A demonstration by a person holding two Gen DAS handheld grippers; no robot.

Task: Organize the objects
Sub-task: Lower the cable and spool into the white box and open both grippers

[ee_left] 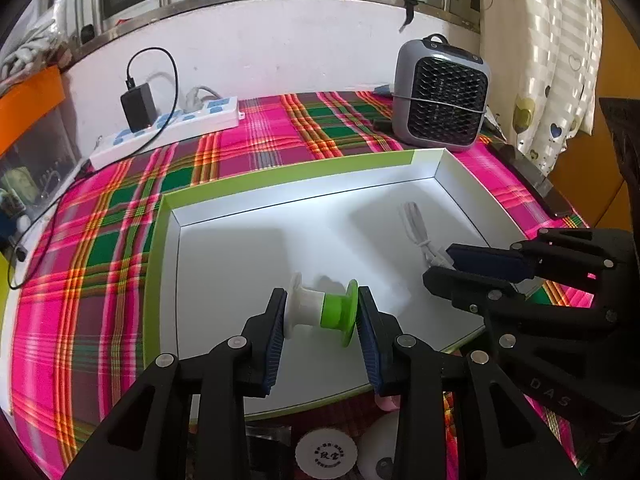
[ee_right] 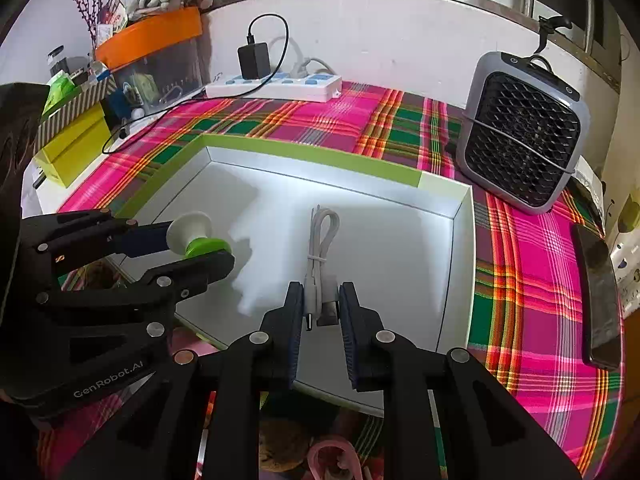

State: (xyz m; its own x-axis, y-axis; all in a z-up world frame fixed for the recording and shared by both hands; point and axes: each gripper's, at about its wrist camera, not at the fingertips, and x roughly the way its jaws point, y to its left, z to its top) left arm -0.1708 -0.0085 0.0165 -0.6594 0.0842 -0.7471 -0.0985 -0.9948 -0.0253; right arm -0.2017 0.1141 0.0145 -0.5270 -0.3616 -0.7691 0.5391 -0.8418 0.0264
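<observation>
The left claw (ee_left: pixel 321 312) was clamped on a small spool (ee_left: pixel 320 309), one pad against its white flange and the other against its green flange, so the spool's long axis ran straight across from pad to pad. It hung above the white floor of a shallow box (ee_left: pixel 400 168), over the box's left half, apparently not touching the floor.

The right claw (ee_right: pixel 320 306) was clamped on the plug end of a folded white cable (ee_right: pixel 320 240). The cable's long axis ran away from the claw, along the line of the fingers, with its looped end lying farthest out toward the back wall of the box. It was over the right half of the box, so each hand was already over its own side and neither had to cross the other. What the coming move seemed to turn on was the small gap down to the box floor beneath each thing.

The spool looked like hard, smooth plastic, waisted between two round flanges; freed on its side it would probably roll. The cable was soft and rubbery, bound at the middle by a thin tie, with a metal plug showing between the pads. The box was matte white card with a lime-green rim, resting on the worktop (ee_right: pixel 532 248) under a bright pink and green plaid cloth.
</observation>
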